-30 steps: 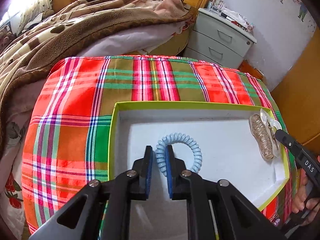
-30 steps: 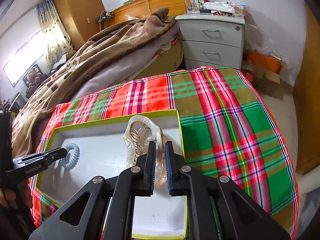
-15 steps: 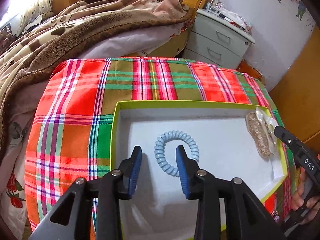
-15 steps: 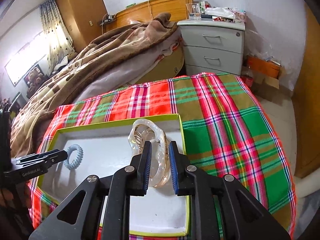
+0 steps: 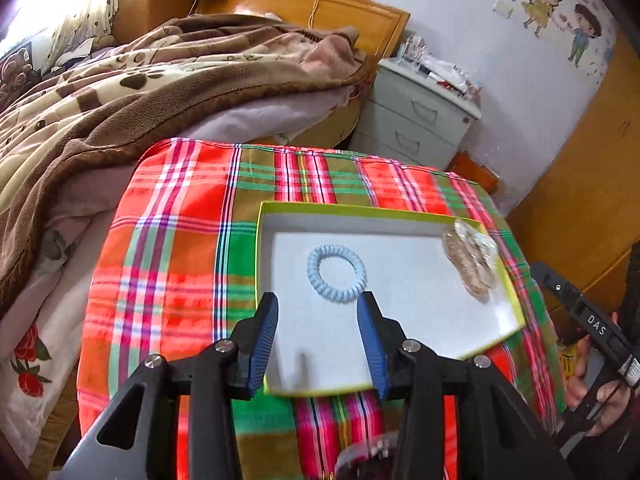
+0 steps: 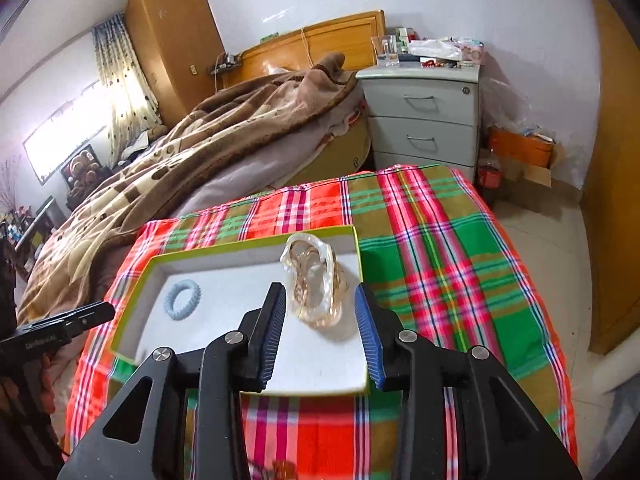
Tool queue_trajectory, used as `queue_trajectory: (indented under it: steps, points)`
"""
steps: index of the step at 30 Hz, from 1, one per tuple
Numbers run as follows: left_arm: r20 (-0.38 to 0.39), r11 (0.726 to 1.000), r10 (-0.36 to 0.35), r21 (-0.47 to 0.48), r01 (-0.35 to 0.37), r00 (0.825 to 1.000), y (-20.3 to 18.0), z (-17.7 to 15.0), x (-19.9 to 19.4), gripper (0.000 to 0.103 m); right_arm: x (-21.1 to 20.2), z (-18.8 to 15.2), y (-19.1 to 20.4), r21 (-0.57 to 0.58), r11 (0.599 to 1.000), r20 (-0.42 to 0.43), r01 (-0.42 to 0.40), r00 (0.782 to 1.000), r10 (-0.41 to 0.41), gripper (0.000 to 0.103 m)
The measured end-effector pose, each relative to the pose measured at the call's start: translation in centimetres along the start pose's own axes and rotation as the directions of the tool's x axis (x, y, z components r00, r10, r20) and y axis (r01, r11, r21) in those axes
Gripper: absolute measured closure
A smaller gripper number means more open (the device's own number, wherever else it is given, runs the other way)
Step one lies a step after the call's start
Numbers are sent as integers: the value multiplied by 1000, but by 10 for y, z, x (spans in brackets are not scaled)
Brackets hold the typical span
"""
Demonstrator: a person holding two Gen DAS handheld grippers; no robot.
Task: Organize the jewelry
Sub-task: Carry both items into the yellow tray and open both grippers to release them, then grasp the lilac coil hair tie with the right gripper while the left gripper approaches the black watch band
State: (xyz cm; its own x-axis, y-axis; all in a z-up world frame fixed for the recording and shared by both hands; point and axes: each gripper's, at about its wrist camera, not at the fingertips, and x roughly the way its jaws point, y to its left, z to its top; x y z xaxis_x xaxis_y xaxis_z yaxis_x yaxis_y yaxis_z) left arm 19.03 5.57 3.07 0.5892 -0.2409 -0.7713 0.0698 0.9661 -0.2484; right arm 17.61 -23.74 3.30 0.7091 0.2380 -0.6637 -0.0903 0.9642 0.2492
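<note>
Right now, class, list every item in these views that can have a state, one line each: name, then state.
Left gripper: jaws opening, nothing between them.
Right gripper: jaws opening, clear of the clip.
Blue coil hair tie: lying flat in the box, released.
Clear hair clip: resting in the box, released.
Box: open, no lid.
Nightstand drawers: shut.

Left gripper [image 5: 318,312], right gripper [image 6: 320,304]: fingers opening, empty.

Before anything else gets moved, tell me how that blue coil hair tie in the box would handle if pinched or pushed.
The blue coil hair tie looks springy, so it would probably squash under a pinch rather than hold stiff. It seems light and might skid across the box floor when pushed. Lying flat, it is unlikely to roll.
</note>
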Motion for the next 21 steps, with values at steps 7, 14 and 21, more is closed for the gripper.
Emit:
queue_trajectory:
  steps: [7, 14, 21]
  points:
    - [35, 1000, -26, 0, 26, 999, 10, -38, -30, 60, -31, -32, -8, -11, 1000, -3, 8, 1000, -8, 66]
    - [39, 997, -77, -25, 78, 996, 17, -70, -48, 53, -41, -71, -18, -12, 1000, -52, 20, 998, -21, 66]
    - [15, 994, -101, -47, 102, 995, 23, -95, -53, 46, -51, -101, -20, -25, 999, -82, 46, 996, -47, 66]
